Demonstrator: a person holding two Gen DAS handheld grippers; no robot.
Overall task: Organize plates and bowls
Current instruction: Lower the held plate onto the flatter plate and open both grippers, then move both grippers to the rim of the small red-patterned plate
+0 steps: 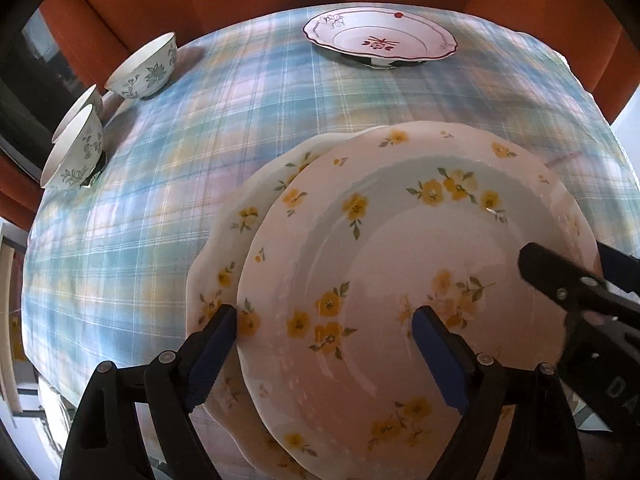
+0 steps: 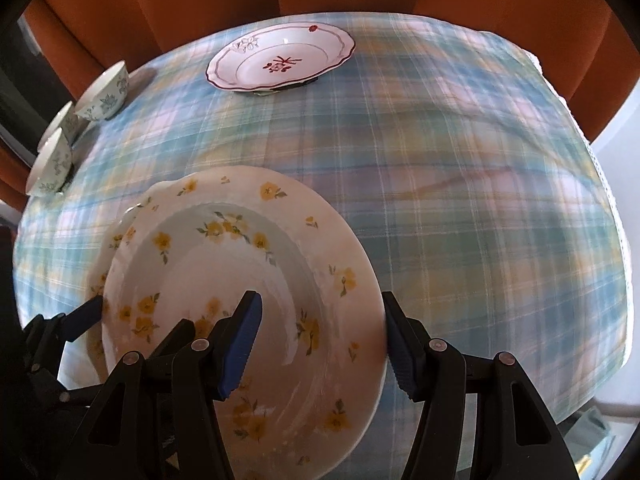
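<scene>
We hold both grippers pointing steeply down, side by side. Our left gripper [image 1: 324, 332] has its jaws spread wide, the left blue pad [image 1: 216, 354] out beside a rim and the right one over the inside, neither pressing. Our right gripper [image 2: 320, 336] stands half open, one finger [image 2: 242, 344] inside the rim and the other at the outer edge; we cannot tell whether it grips.

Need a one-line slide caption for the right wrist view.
Both tools straddle opposite rims of the top yellow-flowered plate, stacked on its twin, on a plaid tablecloth.
</scene>
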